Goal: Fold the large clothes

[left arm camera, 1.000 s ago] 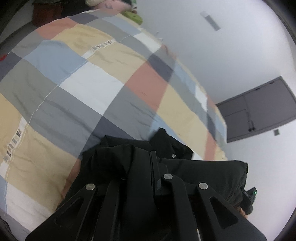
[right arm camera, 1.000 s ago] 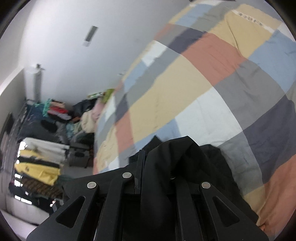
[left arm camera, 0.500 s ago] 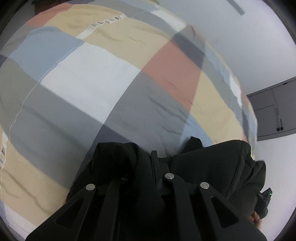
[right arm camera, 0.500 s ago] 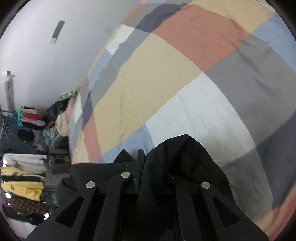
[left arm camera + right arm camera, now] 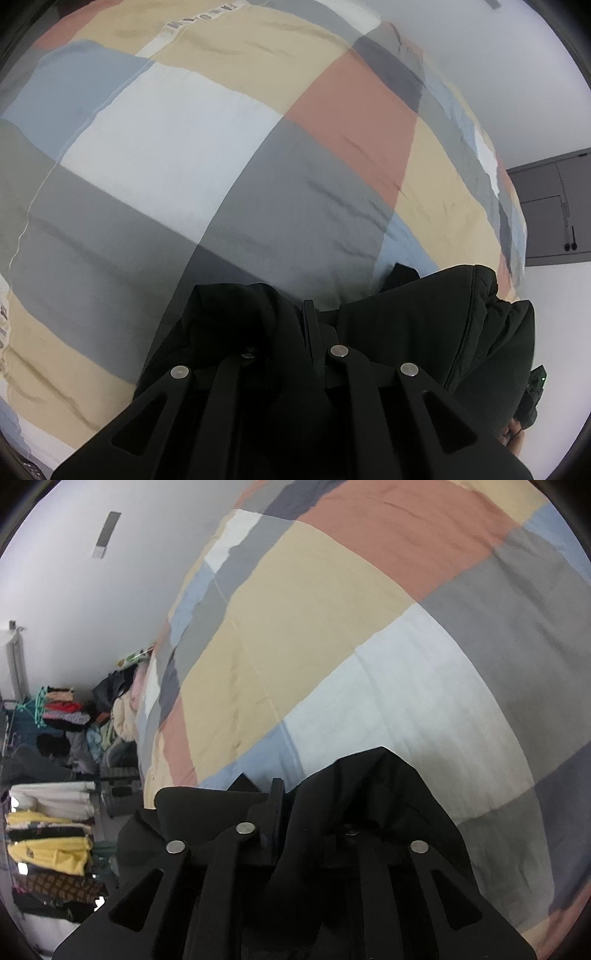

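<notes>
A black garment (image 5: 406,332) lies bunched low over the patchwork bedspread (image 5: 184,147). My left gripper (image 5: 291,310) is shut on a fold of it, and cloth hides its left finger. In the right wrist view the same black garment (image 5: 369,794) rises in a peak over the right finger of my right gripper (image 5: 299,794). That gripper's jaws are opening, with the fabric still pinched between them. The garment stretches between the two grippers just above the bedspread (image 5: 332,627).
A grey wall cabinet (image 5: 554,206) hangs beyond the bed's far side. Stacks of folded clothes (image 5: 51,849) and a heap of laundry (image 5: 114,709) sit past the bed's other end. A person's hand (image 5: 513,437) shows at the lower right.
Both grippers have come down toward the bedspread with the black garment, and the bed now fills most of each view. The cloth peak at the right gripper sits slightly looser.
</notes>
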